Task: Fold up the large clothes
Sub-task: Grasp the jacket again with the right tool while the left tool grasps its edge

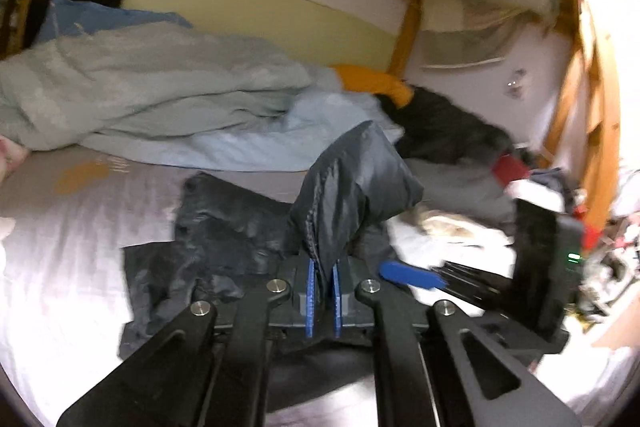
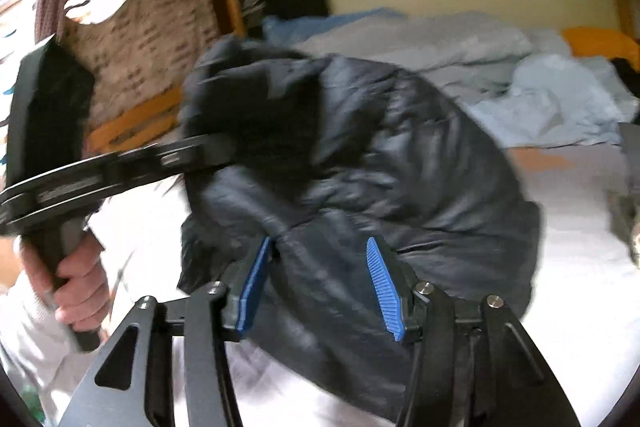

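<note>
A dark padded jacket [image 1: 224, 239] lies on the white bed sheet [image 1: 72, 235]. My left gripper [image 1: 323, 279] is shut on a fold of the jacket, which stands up above the blue pads [image 1: 310, 291]. In the right wrist view the jacket [image 2: 380, 155] fills the middle, lifted at its left end by the left gripper [image 2: 208, 151]. My right gripper [image 2: 316, 259] is open, its blue pads [image 2: 382, 287] on either side of the jacket's lower part. The right gripper also shows in the left wrist view [image 1: 404, 273], at the right.
A crumpled pale blue duvet [image 1: 152, 95] lies across the back of the bed. An orange item [image 1: 376, 83] and dark clothes [image 1: 452, 127] are heaped at the back right. A wooden bed frame [image 1: 412, 23] surrounds the bed. A wicker basket [image 2: 148, 43] stands at the left.
</note>
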Demonstrator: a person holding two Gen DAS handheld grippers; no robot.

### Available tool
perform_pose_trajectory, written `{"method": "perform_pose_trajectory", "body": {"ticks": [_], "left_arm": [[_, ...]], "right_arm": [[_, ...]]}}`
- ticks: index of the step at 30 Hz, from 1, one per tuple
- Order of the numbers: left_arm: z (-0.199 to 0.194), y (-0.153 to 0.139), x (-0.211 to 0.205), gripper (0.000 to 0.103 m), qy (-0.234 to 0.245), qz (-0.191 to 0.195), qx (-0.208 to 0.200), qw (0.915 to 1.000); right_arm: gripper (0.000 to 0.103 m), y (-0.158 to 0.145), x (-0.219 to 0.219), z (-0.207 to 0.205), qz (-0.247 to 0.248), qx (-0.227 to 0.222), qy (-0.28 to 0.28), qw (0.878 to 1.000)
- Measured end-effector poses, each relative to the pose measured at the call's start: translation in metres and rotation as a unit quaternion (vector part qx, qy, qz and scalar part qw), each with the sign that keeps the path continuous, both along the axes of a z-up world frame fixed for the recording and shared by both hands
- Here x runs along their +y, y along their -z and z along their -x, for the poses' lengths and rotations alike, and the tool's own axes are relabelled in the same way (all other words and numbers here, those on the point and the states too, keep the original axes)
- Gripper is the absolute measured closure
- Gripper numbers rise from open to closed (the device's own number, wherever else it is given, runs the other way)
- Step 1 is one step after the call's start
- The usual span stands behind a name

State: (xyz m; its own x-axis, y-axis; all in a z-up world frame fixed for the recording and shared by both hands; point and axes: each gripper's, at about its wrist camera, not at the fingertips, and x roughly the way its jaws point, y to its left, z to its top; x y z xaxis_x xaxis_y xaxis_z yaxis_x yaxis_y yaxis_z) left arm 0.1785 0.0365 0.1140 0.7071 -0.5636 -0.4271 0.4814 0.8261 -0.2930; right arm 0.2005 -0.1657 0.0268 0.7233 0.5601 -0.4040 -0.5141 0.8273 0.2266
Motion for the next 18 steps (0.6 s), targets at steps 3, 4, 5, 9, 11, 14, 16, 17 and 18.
{"method": "perform_pose_trajectory", "body": {"ticks": [3, 4, 5, 9, 11, 14, 16, 17, 18], "left_arm": [[0.002, -0.006, 0.002, 0.096, 0.002, 0.004, 0.007, 1.0], [0.002, -0.007, 0.003, 0.096, -0.005, -0.003, 0.008, 1.0], [0.002, -0.006, 0.004, 0.096, -0.009, -0.006, 0.011, 0.9999], [-0.007, -0.001, 0.015, 0.096, -0.02, 0.013, 0.046, 0.9987], [-0.01, 0.0, 0.015, 0.088, -0.037, -0.003, 0.047, 0.9982], [-0.012, 0.004, 0.013, 0.047, -0.158, -0.107, -0.008, 0.9815], [-0.012, 0.005, 0.017, 0.047, -0.183, -0.116, -0.037, 0.9756], [-0.013, 0.003, 0.02, 0.047, -0.164, -0.094, -0.037, 0.9813], [-0.009, -0.001, 0.022, 0.047, -0.147, -0.068, -0.043, 0.9859]], "right_arm": [[0.049, -0.01, -0.004, 0.013, 0.014, -0.038, 0.014, 0.999], [0.049, -0.013, -0.005, 0.017, 0.017, -0.047, 0.021, 0.999], [0.049, -0.017, -0.01, 0.022, 0.017, -0.061, 0.03, 0.998], [0.049, -0.031, -0.02, 0.022, 0.009, -0.071, 0.067, 0.995], [0.049, -0.028, -0.02, 0.006, 0.03, -0.049, 0.097, 0.994], [0.049, -0.004, -0.02, -0.018, 0.028, 0.005, 0.083, 0.996], [0.049, 0.012, -0.014, -0.031, 0.034, 0.033, 0.065, 0.997], [0.049, 0.018, -0.012, -0.034, 0.029, 0.041, 0.058, 0.997], [0.049, 0.02, -0.011, -0.034, 0.015, 0.048, 0.044, 0.998]]}}
